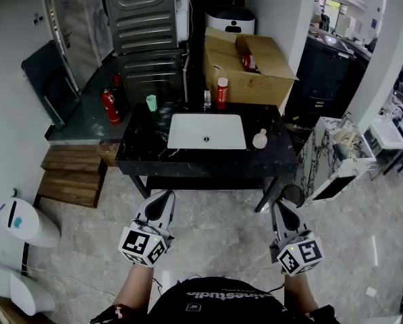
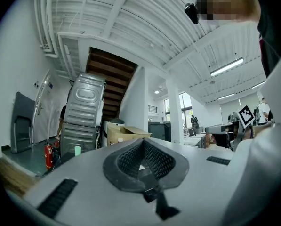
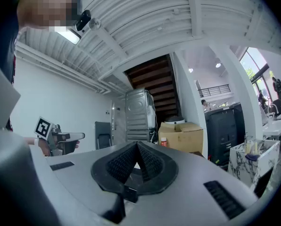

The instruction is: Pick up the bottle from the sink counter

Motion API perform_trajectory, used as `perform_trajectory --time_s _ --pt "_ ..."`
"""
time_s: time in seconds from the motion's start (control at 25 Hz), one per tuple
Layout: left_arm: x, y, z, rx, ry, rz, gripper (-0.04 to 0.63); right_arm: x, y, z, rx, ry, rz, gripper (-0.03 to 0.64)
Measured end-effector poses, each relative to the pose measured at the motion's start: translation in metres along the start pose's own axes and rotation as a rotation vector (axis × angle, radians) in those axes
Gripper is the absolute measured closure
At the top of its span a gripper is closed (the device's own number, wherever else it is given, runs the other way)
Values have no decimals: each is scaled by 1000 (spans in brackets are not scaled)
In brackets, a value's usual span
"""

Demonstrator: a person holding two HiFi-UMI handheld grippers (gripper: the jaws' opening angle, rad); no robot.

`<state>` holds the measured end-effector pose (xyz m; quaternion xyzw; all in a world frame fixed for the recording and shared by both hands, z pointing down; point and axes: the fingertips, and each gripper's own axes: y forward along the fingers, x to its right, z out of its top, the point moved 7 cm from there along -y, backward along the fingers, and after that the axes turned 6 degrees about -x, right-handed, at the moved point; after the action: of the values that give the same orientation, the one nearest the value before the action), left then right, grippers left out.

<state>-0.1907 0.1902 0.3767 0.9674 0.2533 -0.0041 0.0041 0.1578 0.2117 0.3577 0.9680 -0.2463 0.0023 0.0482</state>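
Note:
The black sink counter (image 1: 140,155) with a white basin (image 1: 206,131) stands ahead of me. A red bottle with a white cap (image 1: 222,92) is upright at its back edge, and the right gripper view shows the same red bottle (image 3: 164,142) far off. A pale pink bottle (image 1: 260,139) sits right of the basin. My left gripper (image 1: 165,196) and right gripper (image 1: 281,206) hover over the floor, well short of the counter. Both point level with jaws together and nothing between them: left gripper (image 2: 142,143), right gripper (image 3: 138,146).
A green cup (image 1: 151,102) stands at the counter's back left. A cardboard box (image 1: 252,63) and a tall metal appliance (image 1: 147,32) are behind the counter. A fire extinguisher (image 1: 111,106) and wooden steps (image 1: 73,174) lie to the left, a marble-patterned cabinet (image 1: 333,157) to the right.

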Motion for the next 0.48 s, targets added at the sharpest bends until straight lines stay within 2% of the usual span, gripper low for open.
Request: perform_trajectory --time_s 0.48 --pt "-7 0 -1 4 -3 7 581 -2 6 -3 0 -4 -1 578"
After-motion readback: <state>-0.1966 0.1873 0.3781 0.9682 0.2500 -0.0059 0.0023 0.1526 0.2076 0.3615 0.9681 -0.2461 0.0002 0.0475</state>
